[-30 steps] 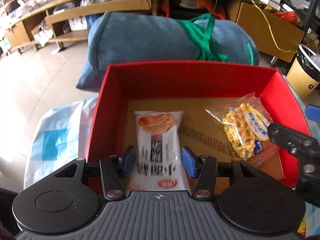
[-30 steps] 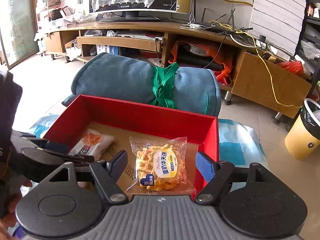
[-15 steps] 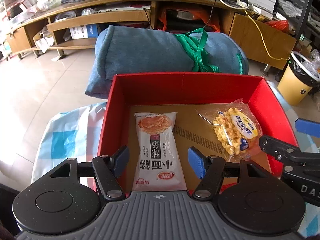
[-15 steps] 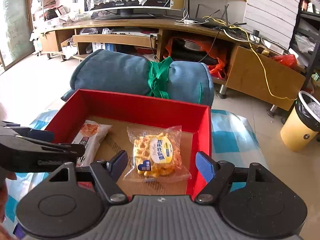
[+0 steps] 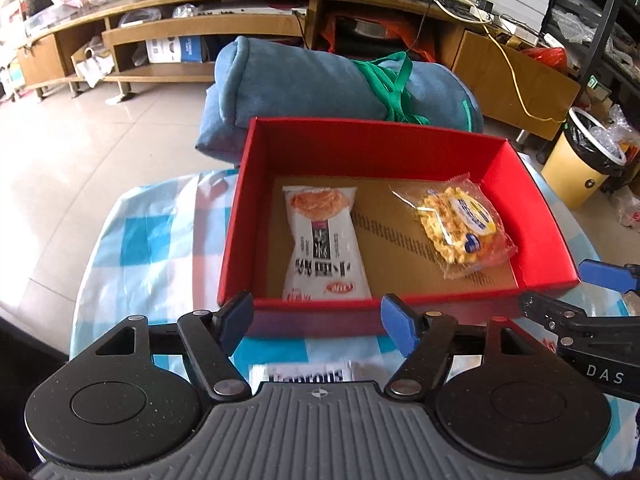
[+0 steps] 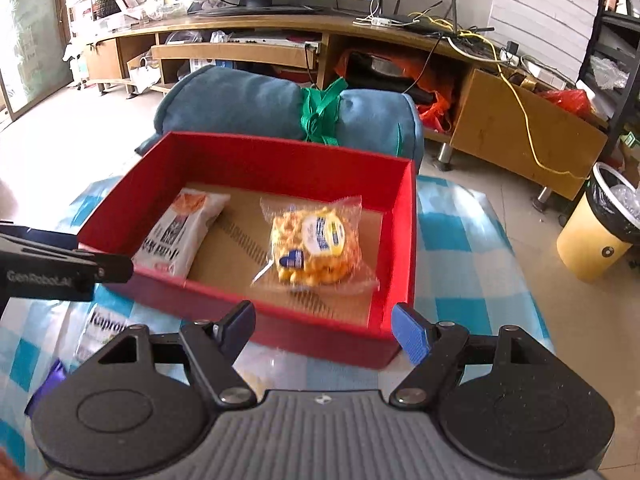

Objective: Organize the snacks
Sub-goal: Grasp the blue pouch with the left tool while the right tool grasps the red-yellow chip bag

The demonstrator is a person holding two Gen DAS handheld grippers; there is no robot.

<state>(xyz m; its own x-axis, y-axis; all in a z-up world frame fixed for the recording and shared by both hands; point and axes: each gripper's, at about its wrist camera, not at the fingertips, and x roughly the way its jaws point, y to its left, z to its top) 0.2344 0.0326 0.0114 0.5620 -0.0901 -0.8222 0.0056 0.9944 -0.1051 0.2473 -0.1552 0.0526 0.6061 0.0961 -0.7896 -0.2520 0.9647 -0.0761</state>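
Note:
A red box [image 5: 516, 184] [image 6: 404, 216] stands on a blue-and-white checked cloth. Inside lie a white snack packet [image 5: 322, 240] [image 6: 180, 232] on the left and a clear bag of yellow puffed snack [image 5: 460, 224] [image 6: 316, 244] on the right. My left gripper [image 5: 318, 318] hovers before the box's near wall, its jaws opening with nothing between them. My right gripper [image 6: 326, 326] stands open and empty before the box's near right corner. A silver packet [image 5: 306, 376] [image 6: 102, 328] with dark lettering lies on the cloth under the left gripper.
A rolled blue blanket [image 5: 320, 80] tied with a green strap lies behind the box. A yellow bin [image 5: 584, 164] stands on the floor at the right. A wooden TV bench [image 6: 280, 36] runs along the back. A purple wrapper [image 6: 50, 380] peeks out at the lower left.
Both grippers have drawn back out of the box toward me. The left gripper's jaws have spread and let go of the white packet, which stays in the box.

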